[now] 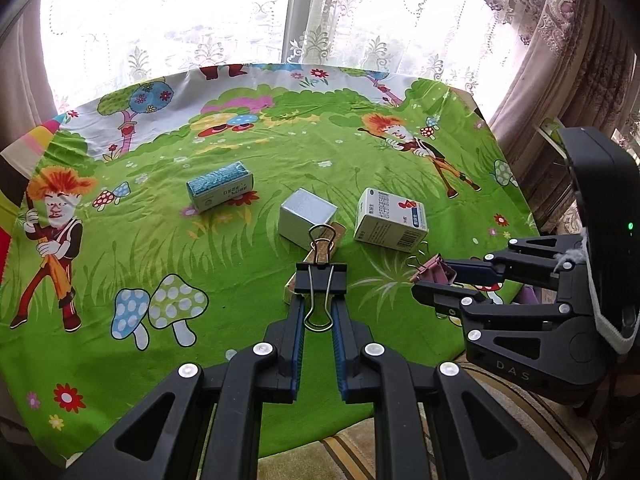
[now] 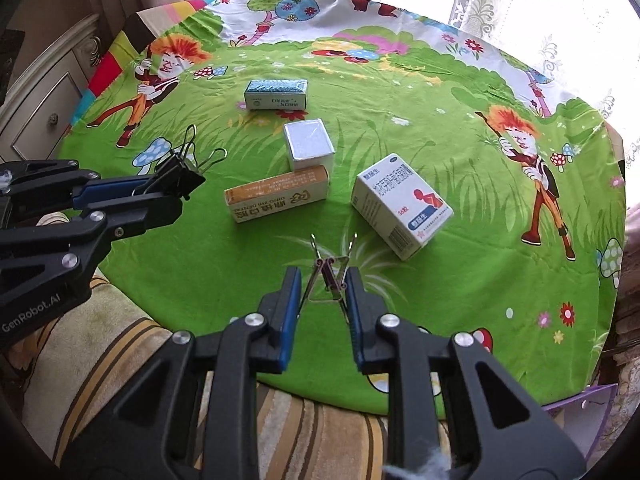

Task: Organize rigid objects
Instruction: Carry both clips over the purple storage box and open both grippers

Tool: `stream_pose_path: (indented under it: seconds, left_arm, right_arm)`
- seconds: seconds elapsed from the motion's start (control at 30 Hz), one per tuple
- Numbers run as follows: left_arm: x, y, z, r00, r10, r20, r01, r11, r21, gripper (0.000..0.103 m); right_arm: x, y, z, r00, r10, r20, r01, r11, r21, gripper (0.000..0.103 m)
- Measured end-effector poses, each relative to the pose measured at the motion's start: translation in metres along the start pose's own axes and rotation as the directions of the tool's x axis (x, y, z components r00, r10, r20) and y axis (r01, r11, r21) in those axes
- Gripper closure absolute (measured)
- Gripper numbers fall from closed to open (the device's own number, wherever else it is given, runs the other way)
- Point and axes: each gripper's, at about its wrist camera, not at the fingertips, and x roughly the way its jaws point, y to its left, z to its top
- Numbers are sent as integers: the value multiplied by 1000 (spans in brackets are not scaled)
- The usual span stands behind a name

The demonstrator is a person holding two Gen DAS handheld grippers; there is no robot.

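Each black hand-held gripper (image 1: 318, 312) has blue finger pads (image 2: 289, 312), silver screws and white lettering

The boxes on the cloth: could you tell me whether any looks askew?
Yes. The white box lies skewed to the others, and the orange box butts against the silver box. The blue-topped box sits apart. Nothing looks damaged.
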Motion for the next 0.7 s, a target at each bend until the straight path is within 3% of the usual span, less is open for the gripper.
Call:
stream_pose_path:
  seconds: [0.13, 0.37, 0.57, 0.7]
  left_arm:
    - [-7, -23, 0, 1000, -15, 14, 14, 999, 44, 89]
    - [-18, -76, 2, 994, -109, 18, 106, 987, 118, 89]
    - [-20, -135, -4, 986, -166, -15, 165, 961, 221, 89]
    - [-15, -180, -14, 981, -185, -61, 195, 929, 314, 89]
  right_arm:
    - [-29, -14, -22, 999, 6, 47, -10, 997, 73, 77]
    - [-69, -48, -60, 994, -4, 110, -16, 984, 178, 77]
    - [-96, -82, -96, 990, -47, 132, 12, 967, 253, 77]
    - [-111, -109, -121, 986, -99, 137, 52, 949, 311, 77]
